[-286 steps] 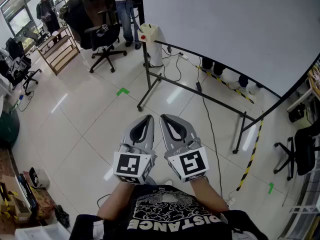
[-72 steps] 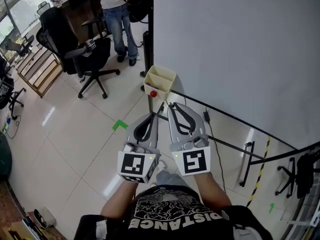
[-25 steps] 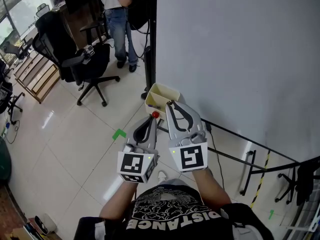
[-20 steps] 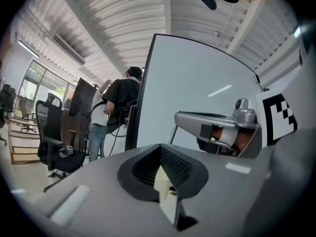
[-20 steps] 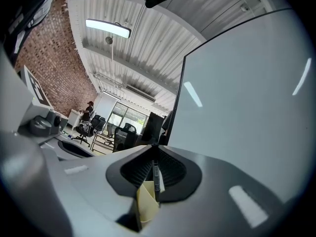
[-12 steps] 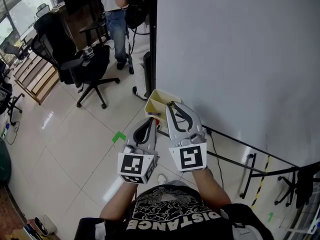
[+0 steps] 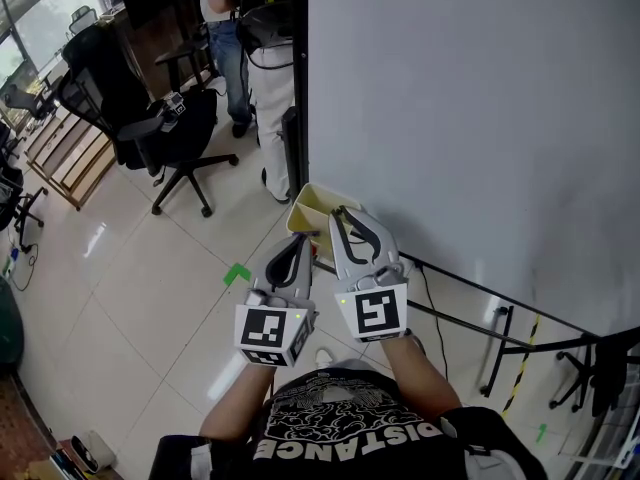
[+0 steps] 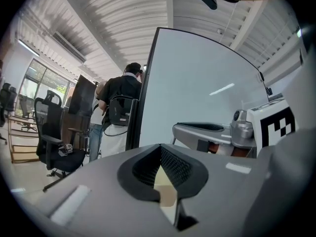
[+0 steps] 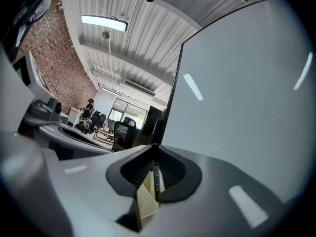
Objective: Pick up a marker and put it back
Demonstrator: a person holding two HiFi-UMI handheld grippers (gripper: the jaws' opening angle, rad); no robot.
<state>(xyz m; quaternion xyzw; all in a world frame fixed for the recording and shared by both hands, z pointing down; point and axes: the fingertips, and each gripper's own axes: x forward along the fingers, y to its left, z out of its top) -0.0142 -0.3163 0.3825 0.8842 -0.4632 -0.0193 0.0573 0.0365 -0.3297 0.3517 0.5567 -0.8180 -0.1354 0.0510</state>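
Observation:
A cream holder box (image 7: 313,204) hangs at the lower left corner of the whiteboard (image 7: 470,118). In the right gripper view a black marker (image 9: 156,177) stands upright in this box (image 9: 146,202), seen through the opening between the jaws. Its top end lines up with my right gripper's (image 9: 153,147) tips; I cannot tell if they touch. My right gripper (image 7: 342,213) is shut and hovers over the box. My left gripper (image 7: 300,240) is shut, empty, just below and left of the box. The left gripper view (image 8: 160,147) shows the box (image 8: 165,194) beyond its jaws.
A person with a backpack (image 7: 268,78) stands just left of the board's edge, also in the left gripper view (image 8: 121,112). A black office chair (image 7: 165,118) is further left. The board's stand rail (image 7: 455,315) and cables run below. Green tape (image 7: 237,273) marks the floor.
Over the last second both grippers have stayed shut and almost still at the box. The person behind the board's edge has stepped closer. Earlier I walked up to the board.

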